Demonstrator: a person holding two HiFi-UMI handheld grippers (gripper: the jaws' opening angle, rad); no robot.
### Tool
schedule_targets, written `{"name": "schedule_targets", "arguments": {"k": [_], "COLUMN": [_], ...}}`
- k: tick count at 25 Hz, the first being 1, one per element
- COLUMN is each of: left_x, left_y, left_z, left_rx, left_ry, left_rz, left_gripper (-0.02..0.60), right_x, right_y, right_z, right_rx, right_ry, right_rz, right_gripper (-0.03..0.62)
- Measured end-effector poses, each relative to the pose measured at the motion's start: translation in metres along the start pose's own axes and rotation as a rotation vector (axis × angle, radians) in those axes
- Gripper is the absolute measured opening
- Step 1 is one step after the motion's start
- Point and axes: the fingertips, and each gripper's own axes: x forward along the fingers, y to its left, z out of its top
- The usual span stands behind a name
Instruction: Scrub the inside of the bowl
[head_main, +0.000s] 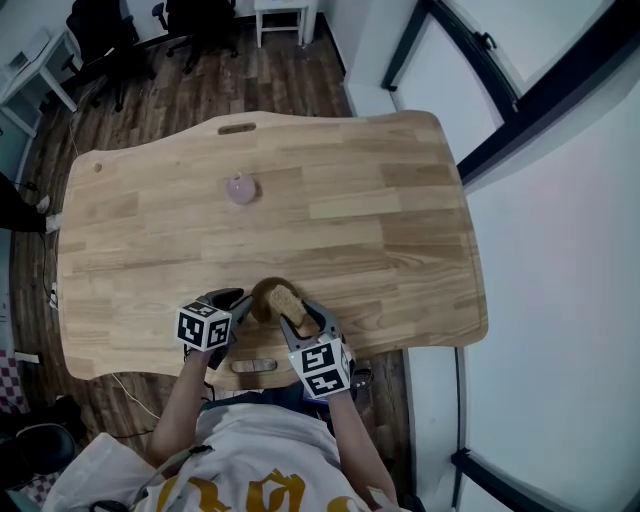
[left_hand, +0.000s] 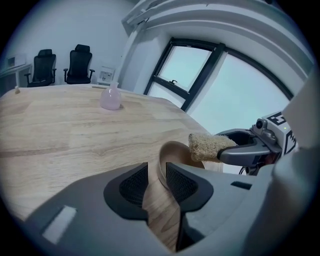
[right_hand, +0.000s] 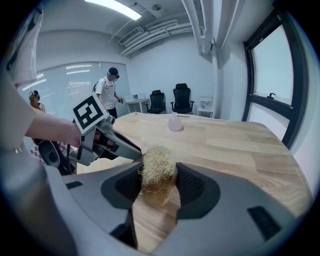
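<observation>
Head view: we can't see most of the bowl (head_main: 263, 294); both grippers cover it. Left gripper (left_hand: 152, 182) pinches its rim, jaws nearly closed, and the tipped bowl's opening faces the right gripper (right_hand: 159, 186). That one clamps the loofah (right_hand: 157, 171), long axis along the jaws, tip just past them, inside the bowl.

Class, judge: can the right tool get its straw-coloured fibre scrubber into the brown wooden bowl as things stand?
Probably yes. The right tool grips the straw-coloured fibre scrubber at the open mouth of the brown wooden bowl, the left tool pinches the rim, and nothing lies between.
</observation>
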Motion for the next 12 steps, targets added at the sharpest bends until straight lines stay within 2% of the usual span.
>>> {"name": "schedule_targets", "arguments": {"k": [6,12], "left_x": [0.007,0.015], "left_y": [0.002,-0.002], "left_z": [-0.001,-0.001], "left_rx": [-0.036,-0.007], "left_ry": [0.032,0.077], "left_rz": [-0.016,-0.02], "left_gripper": [0.097,0.097], "right_x": [0.009,0.013], "right_y": [0.004,0.003], "right_z": [-0.001,-0.001], "right_rx": [-0.017,-0.029], "right_ry": [0.013,0.02], "right_rz": [0.024,0.036], "right_gripper": [0.184,0.184]}}
